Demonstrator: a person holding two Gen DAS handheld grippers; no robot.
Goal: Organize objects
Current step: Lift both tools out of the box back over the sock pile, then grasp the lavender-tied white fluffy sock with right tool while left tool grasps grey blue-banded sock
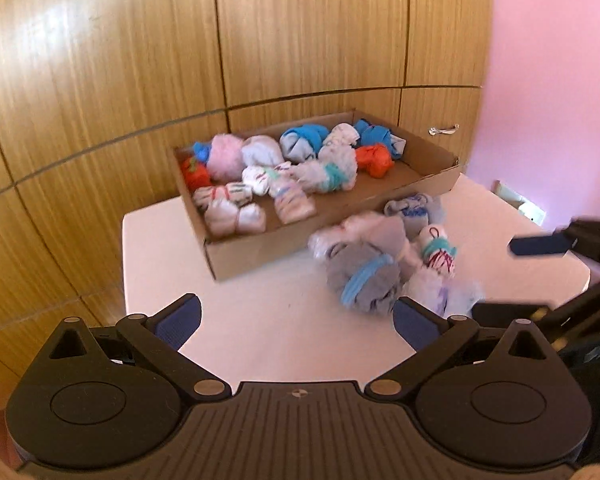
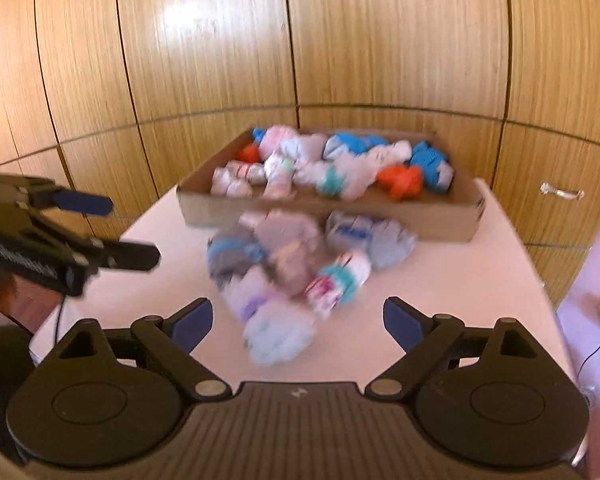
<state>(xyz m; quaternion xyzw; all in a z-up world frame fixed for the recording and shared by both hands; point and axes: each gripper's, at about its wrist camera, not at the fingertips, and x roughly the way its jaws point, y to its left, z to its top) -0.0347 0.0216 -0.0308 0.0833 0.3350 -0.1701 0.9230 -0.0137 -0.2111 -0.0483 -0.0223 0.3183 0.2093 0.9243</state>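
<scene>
The left gripper [image 1: 296,316] is seen with its jaws spread wide and nothing between them; bare desk [image 1: 260,320] lies in the gap. The cardboard box [image 1: 256,254] is set toward the far edge of the desk, against the wooden cupboard doors [image 1: 100,80], and is already largely filled with rolled sock bundles in white, pink, blue and orange. A loose heap of sock bundles [image 1: 384,264] is left on the desk just in front of the box, one grey roll with a blue band [image 1: 364,284] lying nearest the left gripper's right-hand finger. The right gripper [image 2: 298,326] is held with its jaws spread as well, and a pale bundle [image 2: 278,338] of the heap is framed between them without being pressed. Both views are blurred, so fine contact cannot be confirmed.

The step in hand is judged to be the approach for the next pick: the box is partly loaded and several bundles are not yet stowed. For the next move, one bundle must be singled out of the heap, the jaws closed across its middle, and the soft roll lifted over the box wall into the free space at the near side.
</scene>
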